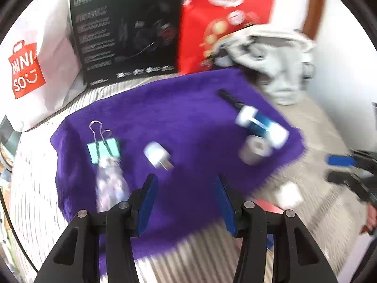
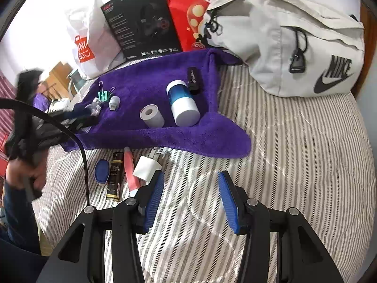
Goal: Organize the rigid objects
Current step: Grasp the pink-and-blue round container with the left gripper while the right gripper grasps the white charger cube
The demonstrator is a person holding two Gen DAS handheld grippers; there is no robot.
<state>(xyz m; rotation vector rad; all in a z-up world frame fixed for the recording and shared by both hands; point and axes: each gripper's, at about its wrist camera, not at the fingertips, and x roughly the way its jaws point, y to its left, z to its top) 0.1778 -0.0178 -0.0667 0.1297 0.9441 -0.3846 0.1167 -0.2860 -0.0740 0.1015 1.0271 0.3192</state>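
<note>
Both sets of tongs are spread wide with nothing between their blue pads: the left tongs (image 1: pixel 186 188) hover over the near edge of the purple towel (image 2: pixel 150 80), the right tongs (image 2: pixel 190 181) hang over the striped bed (image 2: pixel 294 153) just off the towel's near corner.

On the towel sit the blue-and-white canister (image 2: pixel 182 103), lying tilted, with the white tape roll (image 2: pixel 152 115) just beside it and a black case (image 2: pixel 194 80) touching its far end. Toward the towel's left side lie a small white plug adapter (image 2: pixel 114 102), a teal binder clip (image 2: pixel 103 94) and a clear bottle (image 1: pixel 109 184), close together.

Off the towel, just beyond its near edge, a row rests on the bed: blue oval case (image 2: pixel 101 171), dark spray can (image 2: pixel 115 176), pink tube (image 2: pixel 132 172), white charger block (image 2: pixel 147 167).

Behind the towel stand a black box (image 2: pixel 139 21), a red bag (image 2: pixel 188 11) and a grey backpack (image 2: pixel 282 47).
</note>
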